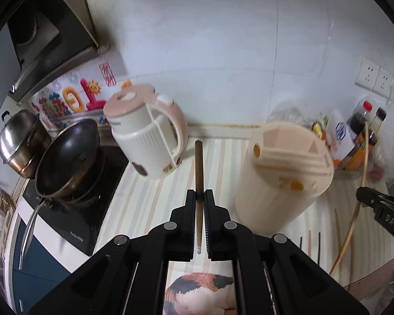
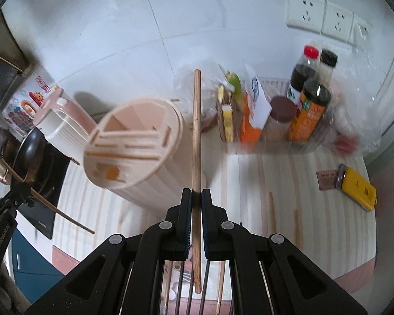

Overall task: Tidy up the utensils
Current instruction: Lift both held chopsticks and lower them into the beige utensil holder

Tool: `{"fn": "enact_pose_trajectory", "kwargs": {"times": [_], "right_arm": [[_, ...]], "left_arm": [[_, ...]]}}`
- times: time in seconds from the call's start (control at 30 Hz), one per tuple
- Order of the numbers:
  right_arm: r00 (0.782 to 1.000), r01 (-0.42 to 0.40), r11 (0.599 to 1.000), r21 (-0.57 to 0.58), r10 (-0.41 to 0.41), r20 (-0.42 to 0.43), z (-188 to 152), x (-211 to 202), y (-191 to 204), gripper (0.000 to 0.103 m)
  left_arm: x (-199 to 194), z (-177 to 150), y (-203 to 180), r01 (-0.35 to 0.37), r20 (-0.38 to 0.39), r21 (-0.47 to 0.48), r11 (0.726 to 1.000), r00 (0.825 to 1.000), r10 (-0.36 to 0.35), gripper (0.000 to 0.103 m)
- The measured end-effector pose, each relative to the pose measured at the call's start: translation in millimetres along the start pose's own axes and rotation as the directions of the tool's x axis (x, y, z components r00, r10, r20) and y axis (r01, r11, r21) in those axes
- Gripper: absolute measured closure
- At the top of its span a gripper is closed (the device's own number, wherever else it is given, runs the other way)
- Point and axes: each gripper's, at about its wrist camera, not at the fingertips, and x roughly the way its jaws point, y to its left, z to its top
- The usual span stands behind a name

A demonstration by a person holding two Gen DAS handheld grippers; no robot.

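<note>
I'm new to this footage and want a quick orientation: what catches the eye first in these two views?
Each tool grips a chopstick upright: the left tool holds a dark chopstick, the right tool a pale chopstick. Between them on the striped counter stands a beige utensil holder with a slotted top. A pink-lidded kettle sits behind it, near the black wok.

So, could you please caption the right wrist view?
Right gripper clamps a wooden chopstick beside the beige utensil holder.

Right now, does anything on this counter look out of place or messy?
Yes. Several loose chopsticks lie scattered on the striped counter instead of in the beige utensil holder. Each claw, left and right, is shut on one chopstick.
</note>
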Motion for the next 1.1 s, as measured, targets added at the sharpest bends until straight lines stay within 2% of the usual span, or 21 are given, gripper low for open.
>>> {"fn": "enact_pose_trajectory", "kwargs": {"times": [0.27,0.57,0.83,1.0,1.1], "right_arm": [[0.998,-0.035,0.999,-0.016,0.035,0.051,33,-28,13,0.096],[0.993,-0.036,0.999,-0.034,0.040,0.115,77,-46,32,0.096],[0.981,-0.065,0.997,0.031,0.058,0.183,114,-51,32,0.096],[0.972,-0.077,0.992,0.097,0.053,0.229,136,-45,23,0.096],[0.967,-0.082,0.988,0.127,0.048,0.250,146,-35,20,0.096]], "left_arm": [[-35,40,5,0.082,0.078,-0.014,0.997,0.994,-0.080,0.100],[-64,96,9,0.199,0.151,-0.009,0.980,0.969,-0.195,0.100],[-54,137,3,0.287,0.159,0.010,0.958,0.945,-0.285,0.100],[-30,157,-12,0.343,0.123,0.017,0.939,0.931,-0.343,0.100],[-15,162,-20,0.357,0.096,0.027,0.934,0.929,-0.357,0.100]]}}
